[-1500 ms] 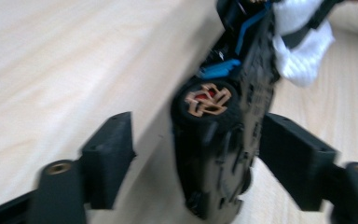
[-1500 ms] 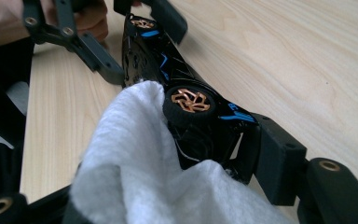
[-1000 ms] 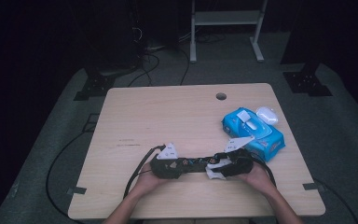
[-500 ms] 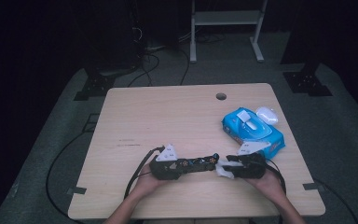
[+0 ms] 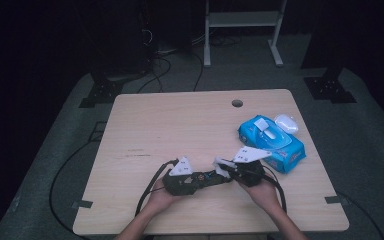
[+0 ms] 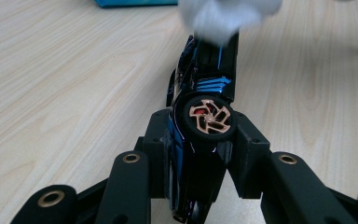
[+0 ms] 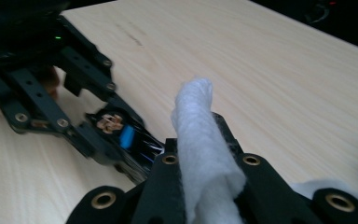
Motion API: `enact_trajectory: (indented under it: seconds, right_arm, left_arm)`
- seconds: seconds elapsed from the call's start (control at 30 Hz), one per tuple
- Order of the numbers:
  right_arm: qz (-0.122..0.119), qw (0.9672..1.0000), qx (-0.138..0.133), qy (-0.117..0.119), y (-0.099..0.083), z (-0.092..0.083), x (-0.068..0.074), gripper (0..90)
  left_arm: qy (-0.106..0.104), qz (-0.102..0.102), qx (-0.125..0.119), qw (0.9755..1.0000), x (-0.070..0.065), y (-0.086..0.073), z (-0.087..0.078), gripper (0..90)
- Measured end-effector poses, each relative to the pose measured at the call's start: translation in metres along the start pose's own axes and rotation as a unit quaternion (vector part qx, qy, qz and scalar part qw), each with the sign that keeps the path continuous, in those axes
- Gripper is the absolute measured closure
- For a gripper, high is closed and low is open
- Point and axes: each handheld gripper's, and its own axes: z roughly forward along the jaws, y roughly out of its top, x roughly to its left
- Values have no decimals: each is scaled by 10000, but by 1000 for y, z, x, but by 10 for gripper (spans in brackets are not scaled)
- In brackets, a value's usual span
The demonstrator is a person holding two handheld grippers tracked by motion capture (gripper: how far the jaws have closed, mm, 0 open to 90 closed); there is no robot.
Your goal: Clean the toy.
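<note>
My left gripper [image 6: 200,140] is shut on a black toy car [image 6: 205,93] with blue stripes and gold wheels, held low over the table [image 5: 180,130]; its jaws have just been closing tighter on it. My right gripper [image 7: 205,158] has just been closing and is now shut on a folded white wipe [image 7: 200,135], which stands up between its jaws. In the high view the left gripper [image 5: 207,179] points right and the right gripper [image 5: 225,169] points left, so the wipe [image 5: 221,166] meets the car's [image 5: 214,177] far end.
A blue pack of wipes [image 5: 272,142] lies at the table's right, with a small white object [image 5: 286,122] behind it. A cable hole [image 5: 237,103] sits near the far edge. Cables trail off the front left edge.
My right hand drew away to the right, then came back to the car a little higher, its jaws now tight on the wipe. The left hand stayed put.
</note>
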Motion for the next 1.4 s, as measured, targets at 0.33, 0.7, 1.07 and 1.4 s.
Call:
enact_trajectory:
  seconds: [0.33,0.7,1.07,1.4]
  right_arm:
    - [81,9989,237,387,-4,3,5,520]
    - [138,9990,265,323,-11,-23,-7,660]
    - [-120,9991,384,-103,-15,-13,-4,851]
    - [-205,9990,202,341,0,20,22,855]
  left_arm:
    - [-67,9,-52,10000,1,2,-3,625]
    - [-80,6,-143,9999,2,4,-7,610]
    - [-100,23,4,9999,3,1,-5,642]
    - [-114,-2,-33,9999,2,0,-5,644]
